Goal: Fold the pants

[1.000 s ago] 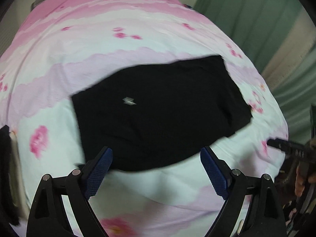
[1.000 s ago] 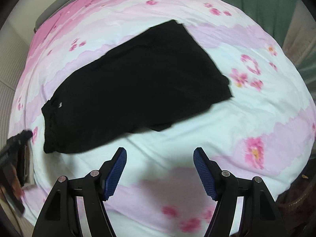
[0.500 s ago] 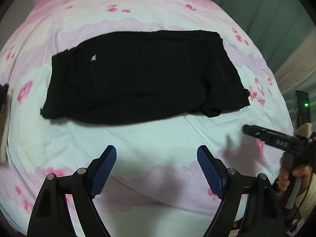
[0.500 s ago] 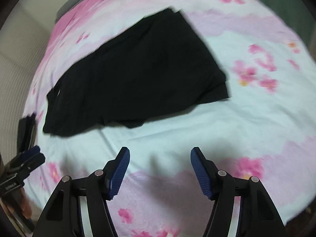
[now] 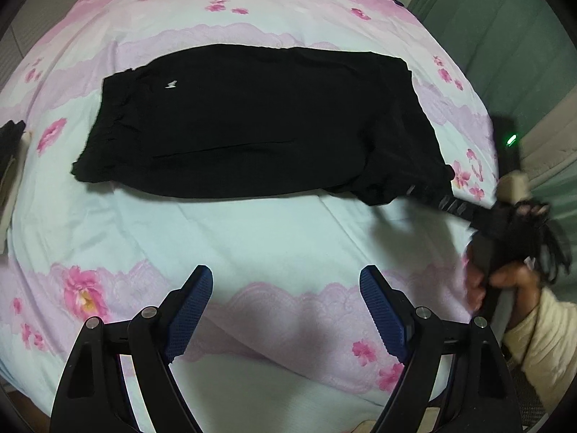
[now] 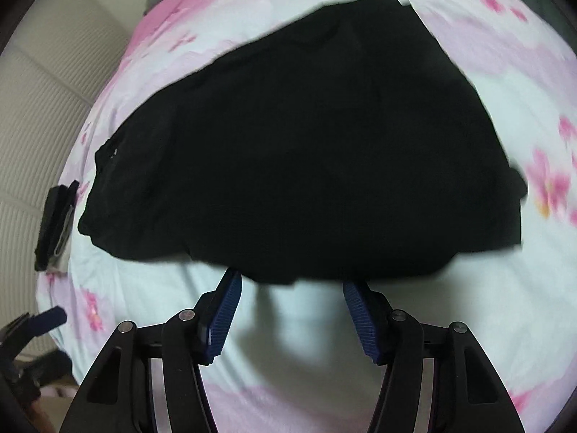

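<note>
**Right gripper closing in on the pants' near edge**

While the pants (image 5: pixel 252 122) are lying flat across the flowered bed cover (image 5: pixel 252 238), already doubled lengthwise by the look of it, both grippers are coming in from the near side. Waistband end is sitting to the left in the left wrist view, small white logo (image 5: pixel 170 84) near it; cuff end is bunching a bit on the right.

Right gripper (image 6: pixel 292 285) is dropping fast compared with a second ago: the pants now fill most of its view and its fingertips are right at the dark near hem, toward the cuff end. Its jaws have just been narrowing, now standing about half apart. Nothing is pinched; the hem is lying just past the tips and bare bed cover is showing between the pads. Frame is blurry, so contact is hard to call.

Left gripper (image 5: pixel 285 299) is hanging wide, holding nothing, well short of the pants, over the pink lace band. It has slid sideways since a second ago and is now framing the whole garment straight on.

Reading: right side is setting up a grab on the cuff end for the next crosswise fold; left side is lagging and needs to reach the edge too. Risk: pinching the bed cover along with the hem.
</note>
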A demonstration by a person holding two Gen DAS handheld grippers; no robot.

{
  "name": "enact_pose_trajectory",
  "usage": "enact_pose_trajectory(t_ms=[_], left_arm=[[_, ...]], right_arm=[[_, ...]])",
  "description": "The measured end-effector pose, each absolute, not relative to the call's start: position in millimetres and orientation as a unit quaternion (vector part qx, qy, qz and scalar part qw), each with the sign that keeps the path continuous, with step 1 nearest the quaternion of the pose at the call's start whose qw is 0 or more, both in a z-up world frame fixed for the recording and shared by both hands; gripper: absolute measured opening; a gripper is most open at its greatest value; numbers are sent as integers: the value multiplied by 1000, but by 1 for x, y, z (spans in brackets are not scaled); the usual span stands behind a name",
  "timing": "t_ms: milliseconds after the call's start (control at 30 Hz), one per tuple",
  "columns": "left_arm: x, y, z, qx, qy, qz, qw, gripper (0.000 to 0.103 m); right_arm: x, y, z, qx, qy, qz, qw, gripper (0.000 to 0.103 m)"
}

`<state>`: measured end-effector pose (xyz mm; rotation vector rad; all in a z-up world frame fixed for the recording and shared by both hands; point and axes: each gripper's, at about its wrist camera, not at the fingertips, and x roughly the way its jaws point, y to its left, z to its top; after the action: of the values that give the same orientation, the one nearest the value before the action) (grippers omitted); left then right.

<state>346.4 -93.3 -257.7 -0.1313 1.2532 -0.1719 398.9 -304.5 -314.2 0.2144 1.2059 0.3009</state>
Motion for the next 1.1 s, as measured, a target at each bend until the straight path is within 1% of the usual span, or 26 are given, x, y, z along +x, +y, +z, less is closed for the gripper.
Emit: enact_pose_trajectory(t_ms=[133, 300, 400, 500, 633, 767, 800, 867, 967, 1000, 1100], left_arm=[[342, -84, -254, -74, 580, -67, 808, 84], [344, -81, -257, -87, 585, -59, 804, 84], [344, -85, -258, -80, 587, -64, 803, 84], [342, -86, -258, -81, 586, -66, 804, 84], [343, -86, -260, -86, 589, -65, 801, 84], [346, -86, -258, -85, 589, -65, 801, 84], [346, -87, -258, -83, 588, -66, 802, 84], [347, -87, -257, -80, 588, -65, 803, 84], [348, -86, -258, -80, 589, -64, 801, 84], [348, -85, -258, -81, 589, -63, 801, 84], [349, -83, -260, -85, 592, -60, 799, 84]], right_arm=[[408, -303, -279, 97, 509, 166, 839, 61], [448, -297, -294, 73, 541, 177, 819, 61], [458, -301, -303, 94, 557, 190, 803, 61], [447, -306, -307, 113, 568, 202, 790, 67], [416, -314, -302, 107, 568, 207, 790, 67], [397, -313, -321, 113, 594, 212, 768, 67], [397, -311, -326, 108, 600, 207, 766, 67], [402, -306, -333, 104, 599, 195, 769, 61], [411, -302, -330, 118, 593, 192, 773, 47], [413, -298, -326, 121, 587, 199, 775, 40], [417, -286, -302, 105, 551, 221, 798, 39]])
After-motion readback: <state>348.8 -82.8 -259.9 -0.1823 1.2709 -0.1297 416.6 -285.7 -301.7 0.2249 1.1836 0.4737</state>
